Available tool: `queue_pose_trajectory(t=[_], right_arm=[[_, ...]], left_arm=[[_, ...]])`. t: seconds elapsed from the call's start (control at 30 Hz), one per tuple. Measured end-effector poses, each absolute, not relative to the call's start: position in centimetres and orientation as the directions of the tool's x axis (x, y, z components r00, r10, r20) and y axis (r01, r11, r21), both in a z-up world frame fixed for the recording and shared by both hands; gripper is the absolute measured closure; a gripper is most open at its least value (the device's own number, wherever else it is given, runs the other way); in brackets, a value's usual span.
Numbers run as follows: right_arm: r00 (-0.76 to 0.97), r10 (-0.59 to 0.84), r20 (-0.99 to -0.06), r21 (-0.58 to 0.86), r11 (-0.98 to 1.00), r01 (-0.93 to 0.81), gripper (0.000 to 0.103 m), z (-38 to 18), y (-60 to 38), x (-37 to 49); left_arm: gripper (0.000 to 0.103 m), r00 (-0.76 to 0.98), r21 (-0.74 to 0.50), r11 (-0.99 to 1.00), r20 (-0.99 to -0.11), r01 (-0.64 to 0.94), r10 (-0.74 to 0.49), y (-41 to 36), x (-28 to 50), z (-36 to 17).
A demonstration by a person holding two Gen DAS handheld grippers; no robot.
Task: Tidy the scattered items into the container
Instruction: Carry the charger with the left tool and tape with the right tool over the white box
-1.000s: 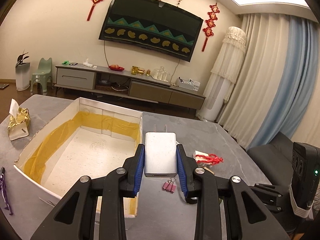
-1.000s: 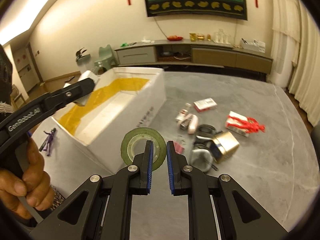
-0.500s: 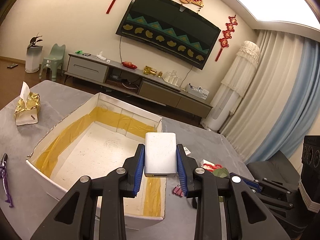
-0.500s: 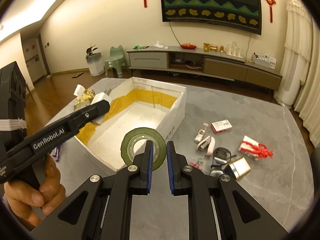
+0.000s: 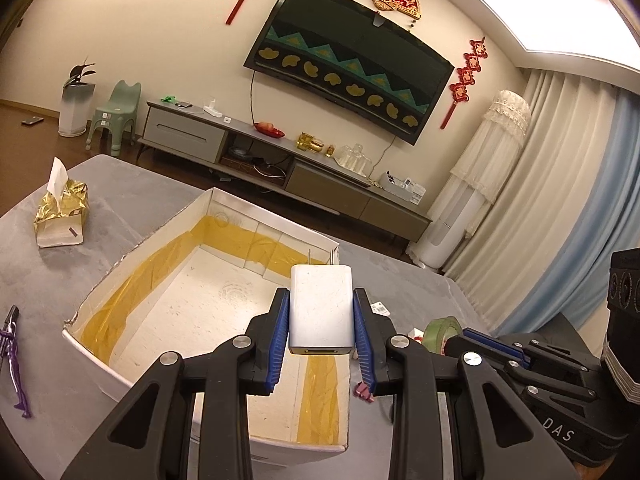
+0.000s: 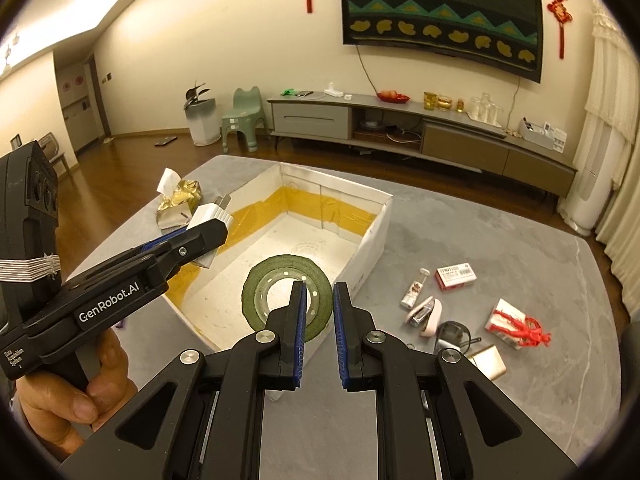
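Note:
My left gripper (image 5: 321, 300) is shut on a white charger plug (image 5: 321, 312), prongs pointing away, above the near right corner of the white box (image 5: 132, 248) lined with yellow tape. My right gripper (image 6: 319, 292) is shut on a green tape roll (image 6: 260, 292), pinching its right side, and hovers over the box's (image 6: 372, 236) near wall. In the right wrist view the left gripper (image 6: 208, 236) and charger (image 6: 210, 216) hang over the box's left side, held by a hand. The tape roll (image 5: 438, 328) also shows at the right of the left wrist view.
On the grey table right of the box lie a pink stapler (image 6: 424, 312), a red-white packet (image 6: 456, 276), a packet with red string (image 6: 516, 322) and a gold box (image 6: 486, 362). A gold tissue pack (image 5: 62, 216) and a purple item (image 5: 12, 360) lie left of the box.
Both grippers have moved up and over the box with their items still held. The tape roll went from in front of the box's near wall to above it.

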State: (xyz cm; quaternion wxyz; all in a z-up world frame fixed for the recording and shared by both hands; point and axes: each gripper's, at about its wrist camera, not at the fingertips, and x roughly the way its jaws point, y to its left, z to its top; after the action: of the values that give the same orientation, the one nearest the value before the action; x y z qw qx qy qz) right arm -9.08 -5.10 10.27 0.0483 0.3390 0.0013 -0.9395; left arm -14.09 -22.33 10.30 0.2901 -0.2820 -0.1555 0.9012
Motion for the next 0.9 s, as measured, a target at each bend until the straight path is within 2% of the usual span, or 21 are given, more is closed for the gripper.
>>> queue_pose_trajectory(t=[0.9], right_arm=[[-0.734,-0.134,-0.665,0.005,-0.985,0.174,0.089,11.3,-6.9,-15.9]], left_arm=[[0.071,-0.680,-0.455,-0.820,-0.480,-0.347,0.554,-22.6,-19.9,10.1]])
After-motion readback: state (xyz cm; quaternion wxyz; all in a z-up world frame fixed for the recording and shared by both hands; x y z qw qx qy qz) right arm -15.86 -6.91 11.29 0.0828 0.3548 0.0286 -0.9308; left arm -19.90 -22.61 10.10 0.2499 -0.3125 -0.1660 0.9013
